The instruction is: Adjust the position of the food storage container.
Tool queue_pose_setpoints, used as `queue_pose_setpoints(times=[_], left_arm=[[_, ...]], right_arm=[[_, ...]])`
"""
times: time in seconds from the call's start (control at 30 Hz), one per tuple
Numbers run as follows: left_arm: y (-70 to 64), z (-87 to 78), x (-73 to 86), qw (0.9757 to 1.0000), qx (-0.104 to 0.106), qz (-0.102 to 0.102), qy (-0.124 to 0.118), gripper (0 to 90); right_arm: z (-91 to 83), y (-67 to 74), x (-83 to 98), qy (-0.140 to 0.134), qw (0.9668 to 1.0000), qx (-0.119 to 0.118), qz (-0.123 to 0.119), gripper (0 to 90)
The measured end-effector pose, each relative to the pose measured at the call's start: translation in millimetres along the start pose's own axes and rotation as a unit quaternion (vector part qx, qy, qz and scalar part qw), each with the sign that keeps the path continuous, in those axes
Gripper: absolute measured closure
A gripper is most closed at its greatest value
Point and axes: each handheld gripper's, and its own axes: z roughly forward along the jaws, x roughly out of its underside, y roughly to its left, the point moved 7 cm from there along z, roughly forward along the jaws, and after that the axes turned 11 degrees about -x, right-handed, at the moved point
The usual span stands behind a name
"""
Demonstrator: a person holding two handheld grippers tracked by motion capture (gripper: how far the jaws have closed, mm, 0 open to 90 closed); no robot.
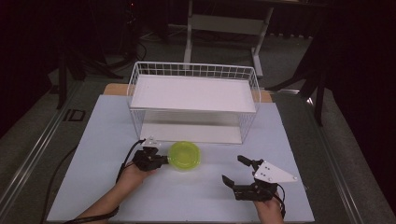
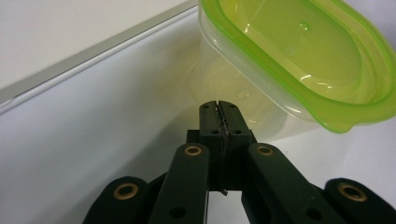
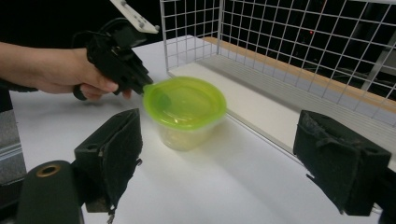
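1. Your tub sits on the table, just before the wire rack.
2. Left gripper — pressed together, beside its rim; right gripper spread.
3. Likely light, slick plastic — grip the walls under the lid.

We read one marking only: the letters "ID", printed dark on the grey floor strip just left of the table in the high view, lying sideways to us. We find no readable text, label, brand or number on the green-lidded tub, on the wire rack, or on either gripper.
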Motion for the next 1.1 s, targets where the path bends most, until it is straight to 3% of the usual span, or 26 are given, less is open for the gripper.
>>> queue_pose_setpoints(times=[0.3,0.63,0.93,1.1], left_arm=[[-13.7,20.1,-11.8,0.9998,0.018,0.004,0.003,90.0],[-29.4,29.9,-16.4,0.9993,0.031,0.02,0.007,90.0],[-24.6,6.9,-13.2,0.9987,0.045,0.0,-0.022,89.5],[-19.9,-13.5,-4.6,0.9981,0.051,-0.01,-0.034,76.9]], right_arm=[[0.9,-0.8,2.0,0.004,1.0,-0.002,0.003,15.5],[-0.9,-2.5,3.4,0.005,1.0,0.0,0.006,15.4],[-1.2,-3.2,4.1,0.007,1.0,0.002,0.005,15.4],[-0.4,-2.8,4.2,0.006,0.9999,0.008,0.003,15.2]])
